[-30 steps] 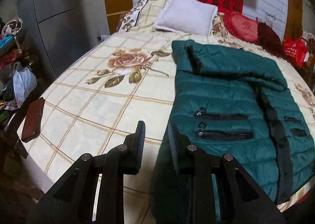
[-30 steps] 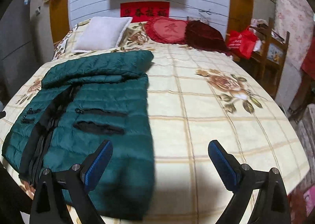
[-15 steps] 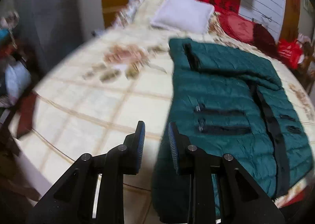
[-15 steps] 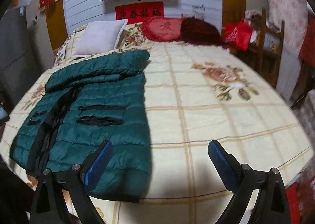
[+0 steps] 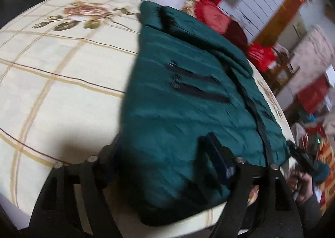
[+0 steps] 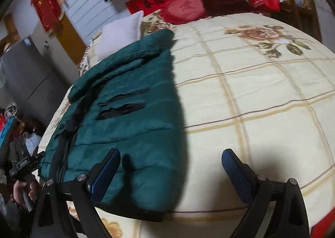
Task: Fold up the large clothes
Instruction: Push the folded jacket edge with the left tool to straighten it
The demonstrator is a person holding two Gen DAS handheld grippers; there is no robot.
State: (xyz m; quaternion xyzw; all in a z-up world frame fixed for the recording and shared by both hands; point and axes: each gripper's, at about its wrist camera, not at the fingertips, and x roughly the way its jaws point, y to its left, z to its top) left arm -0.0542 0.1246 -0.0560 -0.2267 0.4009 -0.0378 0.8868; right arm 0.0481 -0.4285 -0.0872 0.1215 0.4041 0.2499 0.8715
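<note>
Green puffer jacket (image 5: 188,99) lay flat on the bed (image 5: 62,83), hem at 6 o'clock. Left tool (image 5: 165,154) was opening over the hem corner, right tool (image 6: 169,164) gaped wide, both empty. Looked like the reach-in; next they'd pinch the hem corners.

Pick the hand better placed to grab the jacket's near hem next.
Left. Its gripper straddles the jacket hem, jaws opening with fabric between them. The right gripper is open mostly over bare bedspread, only one finger over the hem corner.
</note>
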